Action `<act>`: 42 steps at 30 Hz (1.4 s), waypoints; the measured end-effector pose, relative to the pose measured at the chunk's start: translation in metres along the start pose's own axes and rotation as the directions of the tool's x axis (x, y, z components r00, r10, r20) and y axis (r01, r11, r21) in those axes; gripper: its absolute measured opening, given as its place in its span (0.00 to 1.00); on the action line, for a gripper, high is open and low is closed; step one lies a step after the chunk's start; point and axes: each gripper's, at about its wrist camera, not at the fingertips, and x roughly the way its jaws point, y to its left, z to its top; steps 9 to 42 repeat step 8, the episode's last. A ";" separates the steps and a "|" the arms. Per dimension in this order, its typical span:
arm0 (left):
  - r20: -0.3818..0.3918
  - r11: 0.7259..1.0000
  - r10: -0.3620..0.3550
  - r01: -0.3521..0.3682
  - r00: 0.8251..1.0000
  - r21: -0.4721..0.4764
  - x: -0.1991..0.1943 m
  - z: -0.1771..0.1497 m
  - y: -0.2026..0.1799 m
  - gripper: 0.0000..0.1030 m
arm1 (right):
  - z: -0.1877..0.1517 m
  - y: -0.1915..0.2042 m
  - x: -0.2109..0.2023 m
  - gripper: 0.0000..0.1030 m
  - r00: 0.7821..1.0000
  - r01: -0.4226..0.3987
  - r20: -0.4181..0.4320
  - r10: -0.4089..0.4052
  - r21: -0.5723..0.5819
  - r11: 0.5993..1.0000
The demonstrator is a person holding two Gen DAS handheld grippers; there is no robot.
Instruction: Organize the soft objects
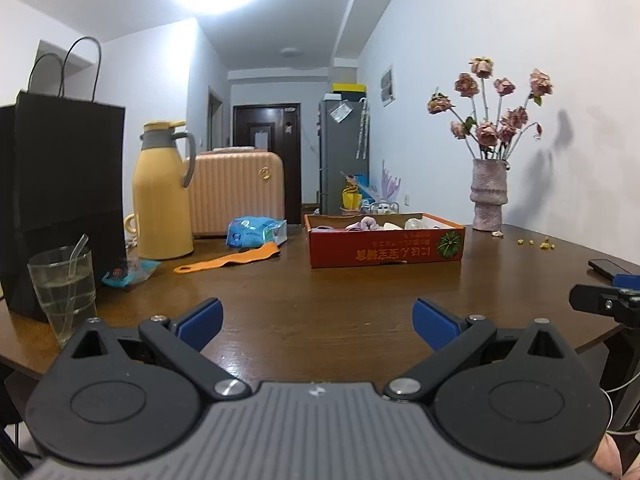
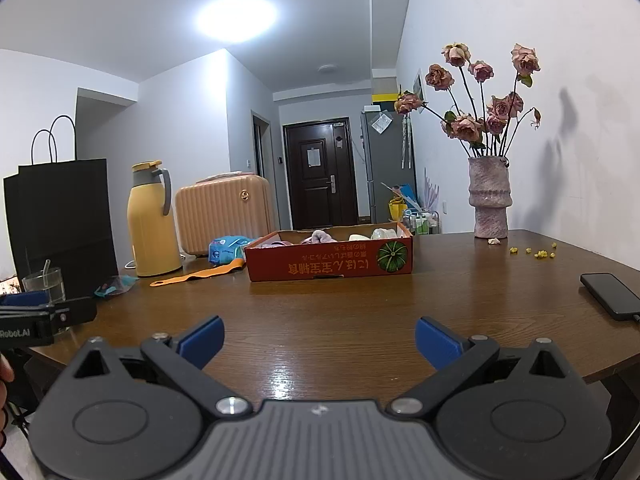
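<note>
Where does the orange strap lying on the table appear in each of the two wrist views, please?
Left wrist view: the orange strap lies left of centre on the table, between the yellow thermos and the red cardboard box.
Right wrist view: the orange strap lies left of centre, just left of the red cardboard box.
Shared landmark: the red cardboard box, with the strap on its left in both.

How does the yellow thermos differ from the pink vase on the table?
The yellow thermos is smooth, lidded and has a grey handle; the pink vase is rough, open-topped and holds dried roses. The thermos stands at the table's left rear by the black bag; the vase stands at the right rear by the wall. Both stand upright.
</note>
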 end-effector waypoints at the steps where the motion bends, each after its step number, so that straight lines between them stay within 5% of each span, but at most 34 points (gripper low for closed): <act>1: 0.004 1.000 -0.001 0.000 1.000 0.010 -0.001 0.000 -0.001 1.00 | 0.000 0.000 0.000 0.99 1.000 0.000 0.000 0.000 0.000 1.000; 42: 0.013 1.000 0.001 -0.001 1.000 0.001 -0.001 -0.001 0.000 1.00 | 0.000 0.000 0.000 1.00 1.000 0.000 0.002 0.000 0.001 1.000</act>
